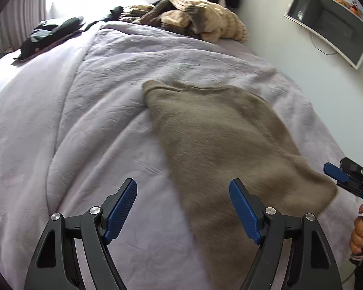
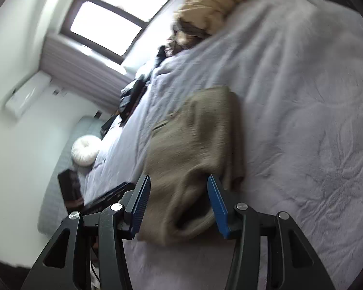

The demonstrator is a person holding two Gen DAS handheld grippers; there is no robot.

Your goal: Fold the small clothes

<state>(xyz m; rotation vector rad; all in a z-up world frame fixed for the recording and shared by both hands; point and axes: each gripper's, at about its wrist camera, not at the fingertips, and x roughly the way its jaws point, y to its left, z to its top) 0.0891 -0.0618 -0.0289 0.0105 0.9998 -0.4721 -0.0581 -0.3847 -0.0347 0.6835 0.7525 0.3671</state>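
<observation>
A taupe knit garment [image 1: 217,140] lies spread on the lilac bedspread [image 1: 84,111]. My left gripper [image 1: 182,193] is open and empty, hovering over the garment's left edge near its near end. My right gripper [image 2: 179,188] is open, its jaws standing either side of a bunched corner of the garment [image 2: 193,145], which looks blurred. The right gripper also shows in the left wrist view [image 1: 338,171] at the garment's right corner, held by a hand.
A heap of tan and brown clothes [image 1: 196,17] lies at the far end of the bed. Dark clothes [image 1: 50,33] lie at the far left. A wall screen [image 1: 331,24] hangs on the right. A white round cushion [image 2: 86,152] sits beside the bed.
</observation>
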